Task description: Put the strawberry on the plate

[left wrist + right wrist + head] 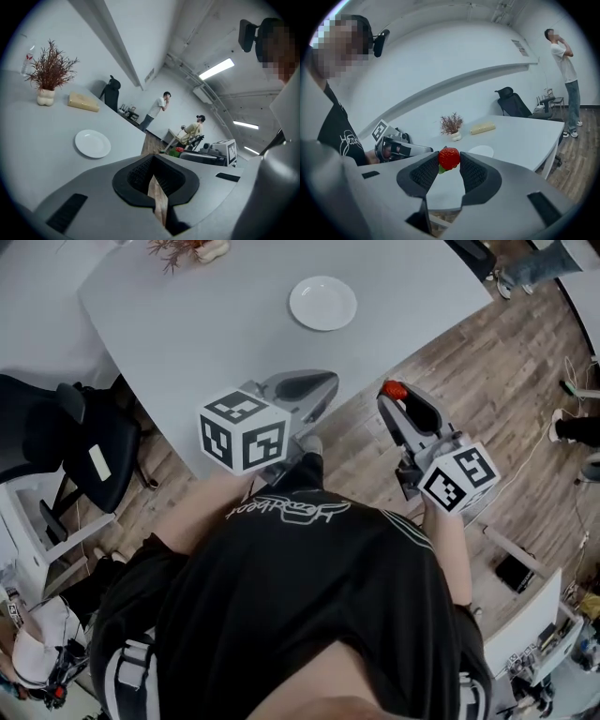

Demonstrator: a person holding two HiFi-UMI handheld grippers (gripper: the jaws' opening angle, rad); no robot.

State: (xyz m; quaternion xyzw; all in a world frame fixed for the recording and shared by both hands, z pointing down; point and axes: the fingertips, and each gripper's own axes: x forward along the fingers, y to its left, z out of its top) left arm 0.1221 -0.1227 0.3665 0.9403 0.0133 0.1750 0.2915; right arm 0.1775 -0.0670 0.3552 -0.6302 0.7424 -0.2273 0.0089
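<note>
A red strawberry (449, 158) with a green leaf sits pinched at the tips of my right gripper (449, 162), which is shut on it. In the head view that gripper (394, 396) hangs over the wooden floor just off the table's near edge, with the strawberry (395, 388) at its tip. The empty white plate (322, 303) lies on the grey table (187, 324), farther in and to the left of it; the same plate (481, 151) shows beyond the berry. My left gripper (317, 386) hovers at the table's edge, shut and empty (153, 161). The plate (93, 143) lies ahead on its left.
A dried plant in a small white vase (47, 79) and a pale yellow block (84, 101) stand at the table's far side. A black office chair (84, 446) is at the left of the table. A person (565, 70) stands on the floor beyond it.
</note>
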